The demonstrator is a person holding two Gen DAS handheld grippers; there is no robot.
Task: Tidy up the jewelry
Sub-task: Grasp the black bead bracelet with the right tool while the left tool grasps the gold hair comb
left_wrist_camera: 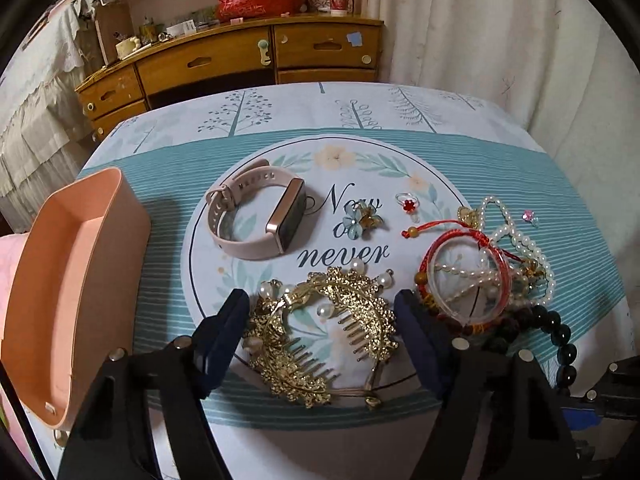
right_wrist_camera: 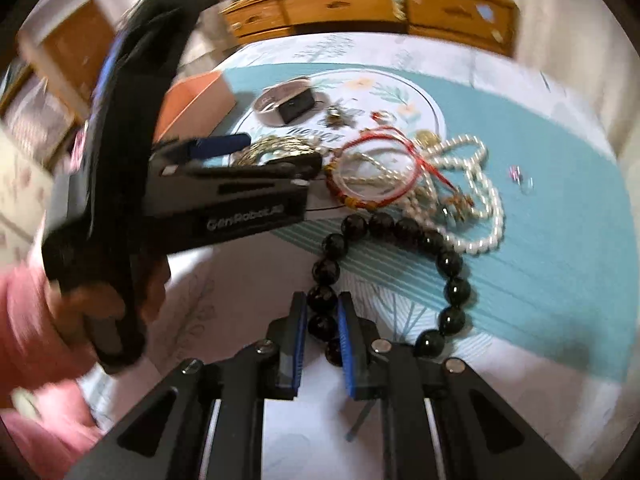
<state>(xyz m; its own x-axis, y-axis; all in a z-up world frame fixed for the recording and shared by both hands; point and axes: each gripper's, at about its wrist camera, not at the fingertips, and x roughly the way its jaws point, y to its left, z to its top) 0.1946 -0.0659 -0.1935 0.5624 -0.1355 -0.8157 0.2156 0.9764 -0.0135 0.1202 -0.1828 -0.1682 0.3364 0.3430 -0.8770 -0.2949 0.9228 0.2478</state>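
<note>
Closest to the lens, right down at 6 o'clock in the right wrist view: right gripper (right_wrist_camera: 322, 330) nearly shut around the dark bead bracelet (right_wrist_camera: 448, 260), a couple of beads pinched between the blue pads, though whether it's actually biting or just touching can't be called from the blur. Rest of that strand loops out toward 1 o'clock and runs right up against the pearl necklace (right_wrist_camera: 486, 200) and red bangle (right_wrist_camera: 372, 172), so pretty likely to drag the whole tangle along if lifted fast. Round beads also prone to squirting out of flat pads, so a slip wouldn't be a shock. Over on the left wrist view, left gripper (left_wrist_camera: 322, 312) spread wide, fingers straddling the gold hair comb (left_wrist_camera: 320, 332) at 6 o'clock without clamping it yet. Comb teeth and dangly pearls look snaggy on the tablecloth (left_wrist_camera: 480, 160). Peach box (left_wrist_camera: 76, 280) sitting at 9 o'clock, presumably where stuff goes. Pink smartwatch (left_wrist_camera: 256, 216) around 11, blue flower brooch (left_wrist_camera: 362, 220) and red ring (left_wrist_camera: 406, 203) near 12 to 1, all untouched. Also worth flagging: both tools working close together, so a bump between them seems possible.
</note>
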